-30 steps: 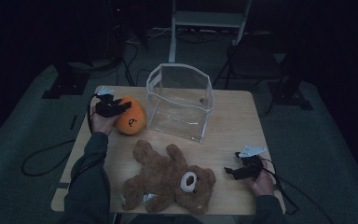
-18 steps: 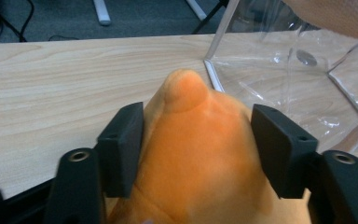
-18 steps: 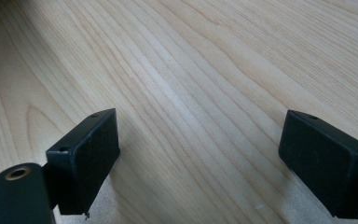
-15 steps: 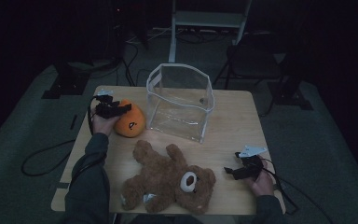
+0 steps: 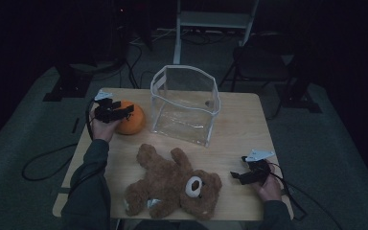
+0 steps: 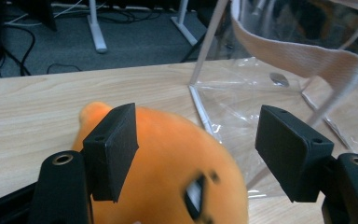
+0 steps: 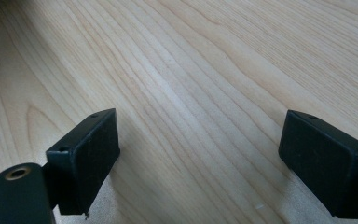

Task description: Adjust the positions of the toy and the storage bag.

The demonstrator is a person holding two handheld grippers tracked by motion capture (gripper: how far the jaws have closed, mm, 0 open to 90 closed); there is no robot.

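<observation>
High view: dim room, wooden tabletop (image 5: 239,120) with a clear plastic bag (image 5: 184,103) standing open at the far middle. Orange plush (image 5: 130,119) sits at the far left, just beside the bag. Left gripper (image 5: 120,112) is held at the plush from the left side, partly covering it; whether it touches is hard to tell from here. Brown teddy bear (image 5: 172,182) lies flat at the near middle, pale muzzle toward the near right. Right gripper (image 5: 239,176) rests low near the right near edge, apart from the bear, grey plate on top.

Left gripper view: fingers (image 6: 112,149) spread wide, plush (image 6: 168,163) between them, close against the left finger and clear of the right one. Plush face is blurred and cut off at the bottom edge. Bag (image 6: 279,88) just behind, with a cream strap across it.

Right gripper view: fingers (image 7: 86,154) spread wide over bare wood (image 7: 191,84), nothing between them; right finger cut off at the frame edge.
</observation>
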